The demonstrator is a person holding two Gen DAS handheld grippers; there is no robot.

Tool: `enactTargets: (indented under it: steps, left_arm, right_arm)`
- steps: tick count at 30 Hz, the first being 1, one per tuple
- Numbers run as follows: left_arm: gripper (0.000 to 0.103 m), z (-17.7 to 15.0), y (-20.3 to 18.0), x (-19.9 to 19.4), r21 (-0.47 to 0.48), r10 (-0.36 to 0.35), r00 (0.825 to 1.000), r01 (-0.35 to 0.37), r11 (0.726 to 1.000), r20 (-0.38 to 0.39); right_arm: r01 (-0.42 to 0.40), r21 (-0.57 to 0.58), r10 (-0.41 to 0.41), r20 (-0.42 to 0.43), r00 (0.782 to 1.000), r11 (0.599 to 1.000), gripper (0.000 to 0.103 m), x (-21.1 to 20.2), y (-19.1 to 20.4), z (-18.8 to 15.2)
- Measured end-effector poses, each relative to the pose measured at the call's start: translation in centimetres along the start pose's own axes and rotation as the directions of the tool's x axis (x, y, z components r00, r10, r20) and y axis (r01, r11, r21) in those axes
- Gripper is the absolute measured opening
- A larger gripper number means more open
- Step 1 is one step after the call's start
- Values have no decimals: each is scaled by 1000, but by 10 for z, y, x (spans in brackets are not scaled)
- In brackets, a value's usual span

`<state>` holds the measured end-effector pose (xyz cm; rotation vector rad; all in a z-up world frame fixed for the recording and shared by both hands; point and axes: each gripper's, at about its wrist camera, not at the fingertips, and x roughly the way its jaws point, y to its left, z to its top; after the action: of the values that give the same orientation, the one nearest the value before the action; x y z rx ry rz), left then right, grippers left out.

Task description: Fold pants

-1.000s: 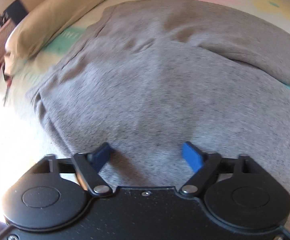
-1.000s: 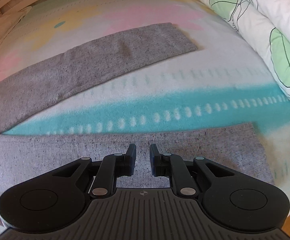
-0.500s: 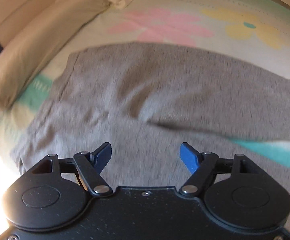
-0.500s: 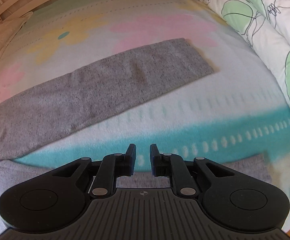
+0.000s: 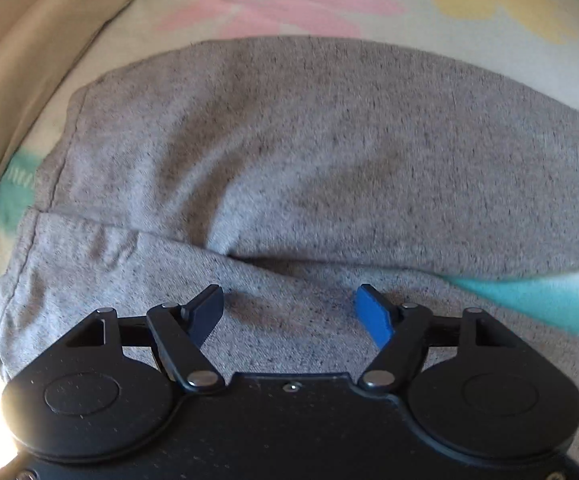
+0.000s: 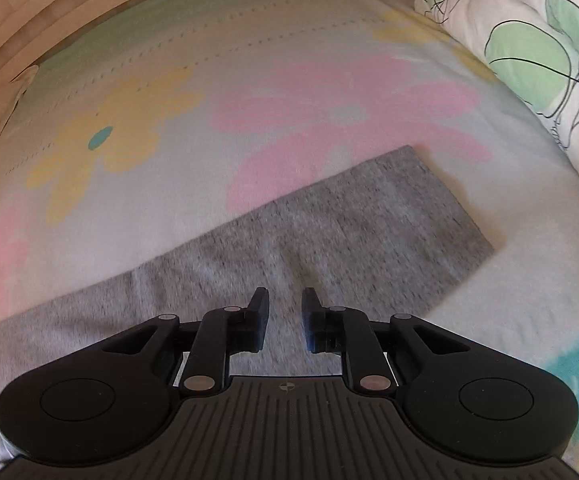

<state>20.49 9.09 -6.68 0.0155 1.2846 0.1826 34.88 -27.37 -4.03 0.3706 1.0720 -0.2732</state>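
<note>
Grey pants (image 5: 309, 160) lie spread on a flowered bed sheet (image 5: 301, 0). In the left wrist view the waist end is at the left, and a crease runs where the two legs meet. My left gripper (image 5: 293, 312) is open, with blue pads, just above the near leg by that crease. In the right wrist view one grey leg (image 6: 349, 232) runs diagonally, its cuff at the right. My right gripper (image 6: 285, 312) hangs over this leg with a narrow gap between the jaws and nothing between them.
A beige pillow (image 5: 29, 40) lies at the left of the waist. A white duvet with green leaf print (image 6: 541, 48) is bunched at the right past the cuff. A wooden bed frame (image 6: 29, 12) runs along the far side.
Both grippers have moved forward over the pants. The left view now shows the far waist edge and sheet. The right gripper has passed from the near leg to the far leg.
</note>
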Motion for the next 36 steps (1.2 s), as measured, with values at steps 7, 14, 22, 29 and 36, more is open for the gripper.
enactTargets:
  steps: [7,14,22,29,36]
  left_arm:
    - [78,2,-2,11,-10,12,999,-13,1000,-32]
    - [79,6,-4,14,6,21,999,-21,1000,-26]
    - [79,5,-8,10,9,21,1000,-20,1000,-23]
    - [77,5,-5,0,-4,14,1000,-14,1000,4]
    - [77,10,-3,-19,-46,-45,996,49,998,80]
  right_arm:
    - [37,98,-40,26,999,995,21,47,7,42]
    - [68,116,-67,-12,998,991,22,83,26,61]
    - [192,59,-188,-73,980,980,24,100,45,56]
    - [36,48,-30,-110,993,998,4,66,12,25]
    - [-64,0,64,-121,991,998,3,20,-16,-34]
